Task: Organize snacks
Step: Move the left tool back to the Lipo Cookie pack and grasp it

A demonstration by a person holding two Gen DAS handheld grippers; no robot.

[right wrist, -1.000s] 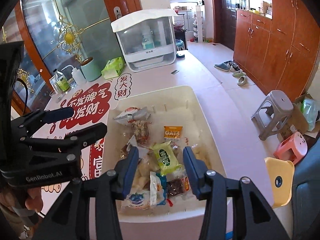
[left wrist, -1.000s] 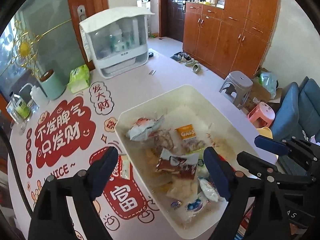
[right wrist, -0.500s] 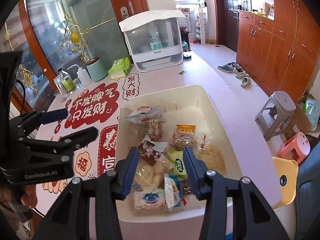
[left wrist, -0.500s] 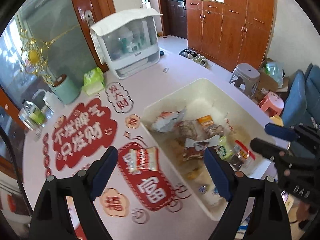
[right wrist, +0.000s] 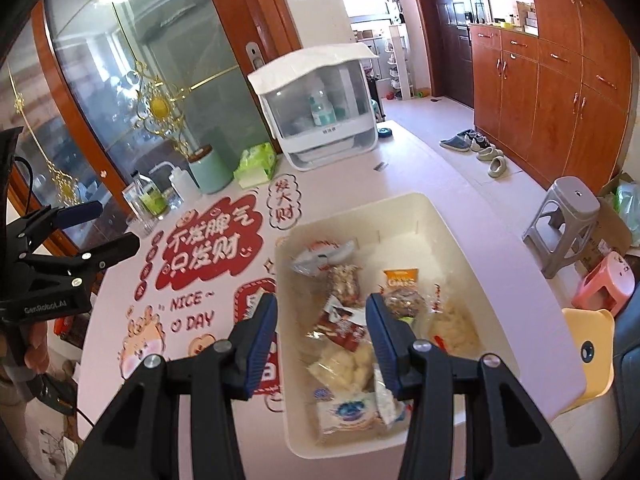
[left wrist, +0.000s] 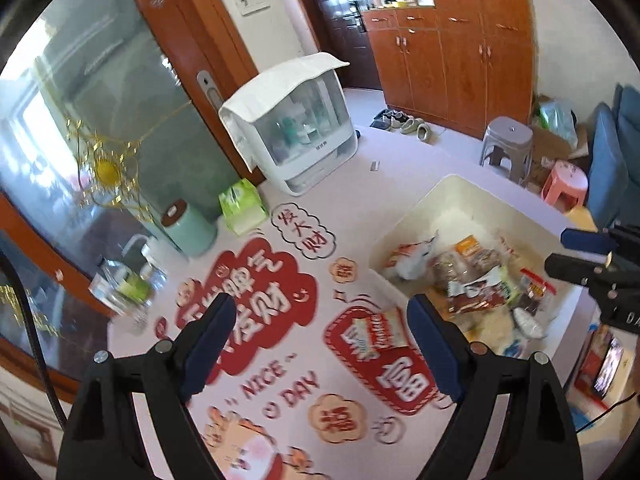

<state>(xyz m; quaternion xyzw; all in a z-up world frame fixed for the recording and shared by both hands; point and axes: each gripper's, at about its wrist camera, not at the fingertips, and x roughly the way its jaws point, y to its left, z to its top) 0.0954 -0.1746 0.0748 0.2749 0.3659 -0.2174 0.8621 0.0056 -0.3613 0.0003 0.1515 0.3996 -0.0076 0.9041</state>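
Note:
A white bin [right wrist: 404, 200] holds several snack packets, among them an orange oats packet [right wrist: 400, 278], a brown packet [right wrist: 340, 330] and a blue-and-white packet [right wrist: 348, 412]. My right gripper [right wrist: 322, 320] hangs over the bin's near left part, open with nothing between its fingers. One red-and-white snack packet [left wrist: 380, 332] lies on the printed table mat, just left of the bin [left wrist: 452, 184]. Above that mat my left gripper [left wrist: 320, 340] stands wide open and empty, with the packet below its right finger. Each gripper shows at the edge of the other's view.
A white lidded cabinet [right wrist: 324, 108] stands at the table's far side, with a green tissue pack [right wrist: 256, 164], a mint canister [right wrist: 208, 168] and bottles [right wrist: 150, 200] to its left. Past the table's right edge are a grey stool [right wrist: 568, 216], a pink stool [right wrist: 604, 284] and a yellow chair [right wrist: 588, 352].
My left gripper has risen and swung left, from over the bin to over the printed mat. The right gripper has lifted and drawn back a little. Both stayed open.

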